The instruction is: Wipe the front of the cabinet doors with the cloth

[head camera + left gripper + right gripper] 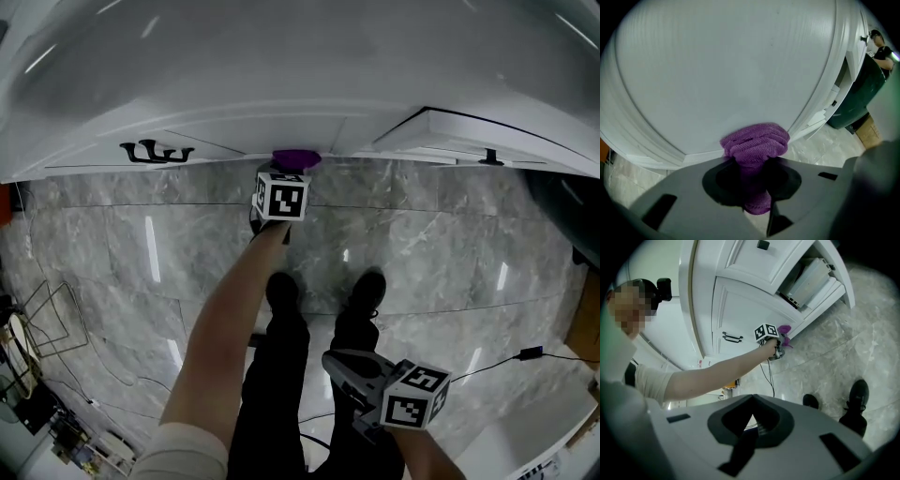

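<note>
I am facing the white cabinet door (pixel 731 70), whose plain, smooth front is filling most of the left tool view. A framed edge is running along its bottom. To its right a neighbouring door (pixel 469 131) is standing ajar. Below them the grey marbled floor (pixel 422 244) is spreading out, glossy and catching streaks of light. I am standing on it in dark trousers and black shoes (pixel 283 291), well back from the cabinet.

I am reaching forward and low with my bare left arm, holding the left tool (pixel 754 174) at the foot of the door. Its jaws are clamping the cloth (pixel 757 140) between them. My right tool (pixel 751 404) is hanging back beside my right leg, far from the cabinet. Its jaws are together and are holding nothing.

The cloth is a purple, nubby, towel-like fabric, bunched into a rounded wad with folds running across it. A narrower tail of it is trailing back through the jaws. The wad is pressing against the door's lower edge, just beside the seam where the two doors meet.

Left of the cloth, a black handle (pixel 155 151) is sitting on the door front, and a thin black cable (pixel 530 354) is lying on the floor at the right.
</note>
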